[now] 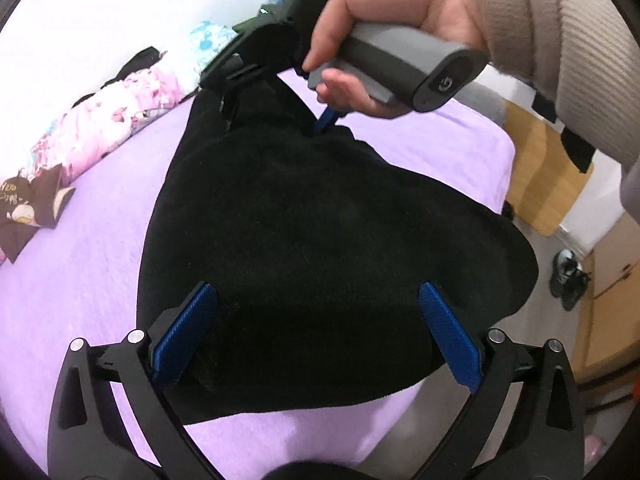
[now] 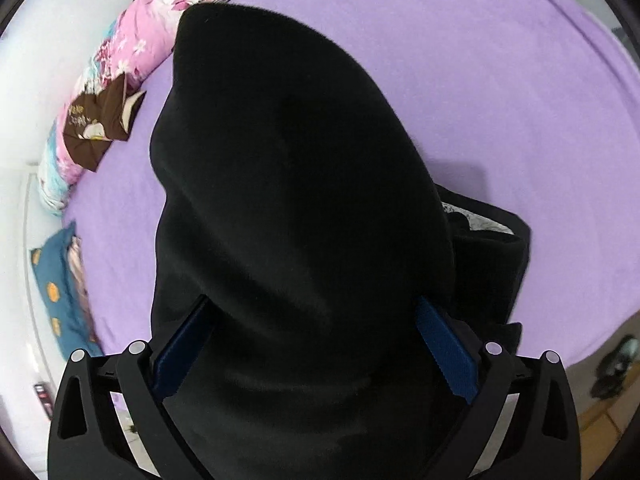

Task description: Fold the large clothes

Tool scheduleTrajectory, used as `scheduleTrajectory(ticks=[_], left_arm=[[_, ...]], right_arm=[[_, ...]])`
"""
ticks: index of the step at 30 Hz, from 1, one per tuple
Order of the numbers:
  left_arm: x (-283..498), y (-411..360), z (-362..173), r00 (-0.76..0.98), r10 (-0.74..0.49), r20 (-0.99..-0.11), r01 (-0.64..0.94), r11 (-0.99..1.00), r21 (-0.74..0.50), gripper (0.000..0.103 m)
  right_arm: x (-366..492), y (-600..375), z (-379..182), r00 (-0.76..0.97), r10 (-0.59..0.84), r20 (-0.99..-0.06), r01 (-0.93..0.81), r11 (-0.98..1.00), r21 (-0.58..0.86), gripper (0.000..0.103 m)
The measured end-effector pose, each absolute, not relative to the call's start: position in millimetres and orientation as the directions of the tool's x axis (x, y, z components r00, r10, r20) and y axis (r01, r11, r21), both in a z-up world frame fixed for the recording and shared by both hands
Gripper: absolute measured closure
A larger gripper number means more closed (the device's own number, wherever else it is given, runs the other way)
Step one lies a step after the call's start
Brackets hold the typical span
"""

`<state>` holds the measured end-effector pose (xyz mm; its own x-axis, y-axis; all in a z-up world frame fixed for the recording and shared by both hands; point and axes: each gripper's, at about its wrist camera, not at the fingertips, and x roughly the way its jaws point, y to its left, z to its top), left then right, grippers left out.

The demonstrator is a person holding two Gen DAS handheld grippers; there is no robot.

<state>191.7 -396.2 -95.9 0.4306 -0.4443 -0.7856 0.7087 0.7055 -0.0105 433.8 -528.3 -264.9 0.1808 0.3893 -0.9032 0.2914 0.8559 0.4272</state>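
The black garment (image 1: 304, 232) lies on the purple bed sheet (image 1: 80, 272), bunched into a thick folded mass whose near edge reaches toward the bed's side. In the left wrist view, the left tool (image 1: 316, 336) has its blue pads (image 1: 184, 336) spread wide, hovering over the near part of the fabric with nothing pinched between them. At the far end of the cloth the right tool (image 1: 326, 120) dips into the fabric, held by a hand (image 1: 384, 32) in a beige ribbed sleeve (image 1: 560, 48). From the right wrist view, that tool (image 2: 316, 340) also stands wide apart, its two blue pads straddling a raised hump of the black fabric; whether they press the cloth cannot be told. A pink patterned quilt (image 2: 132, 36) lies along the bed's far edge by the wall, and a blue pillow (image 2: 60, 288) sits further along that side.
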Motion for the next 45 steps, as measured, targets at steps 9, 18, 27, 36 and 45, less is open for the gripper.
scheduleTrajectory(ticks=[9, 18, 27, 36, 45], left_arm=[[198, -391, -90, 0.418, -0.452, -0.788, 0.705, 0.708, -0.031, 0.007], [191, -370, -69, 0.416, -0.486, -0.769, 0.673, 0.733, -0.099, 0.007], [165, -331, -33, 0.413, -0.525, -0.744, 0.675, 0.725, -0.137, 0.006], [134, -299, -12, 0.446, -0.524, -0.726, 0.67, 0.733, -0.118, 0.006], [112, -261, 8, 0.483, -0.509, -0.713, 0.638, 0.762, -0.113, 0.006]], right_arm=[[423, -528, -258, 0.231, 0.36, -0.904, 0.273, 0.868, 0.415, 0.005], [349, -532, -193, 0.376, 0.302, -0.876, 0.262, 0.872, 0.413, 0.005], [269, -511, -164, 0.464, 0.258, -0.848, 0.268, 0.871, 0.411, 0.005], [177, -490, -147, 0.546, 0.17, -0.82, 0.267, 0.893, 0.363, 0.005], [89, -452, -129, 0.627, 0.092, -0.773, 0.279, 0.9, 0.334, 0.005]])
